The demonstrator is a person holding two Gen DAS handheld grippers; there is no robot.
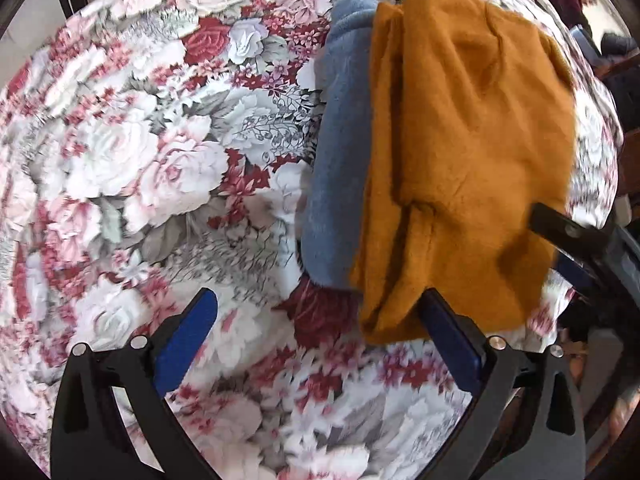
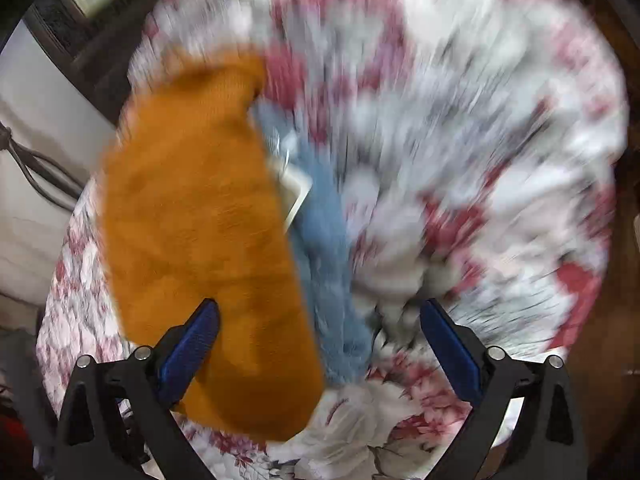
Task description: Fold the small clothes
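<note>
Mustard fleece garment [image 1: 460, 152] is lying folded atop blue fleece [image 1: 336, 160], probably stacked; I am holding left tongs [image 1: 316, 320] and right tongs [image 2: 318, 324] wide open, gripping nothing.

No text can be read anywhere; the small pale rectangular tag [image 2: 295, 192] (on the blue fleece garment [image 2: 324, 240]) is blurred.

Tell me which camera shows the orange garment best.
The left wrist view: the orange garment is sharp there, its folds clear, lying partly over the blue garment. The right wrist view shows it too, but blurred.
</note>
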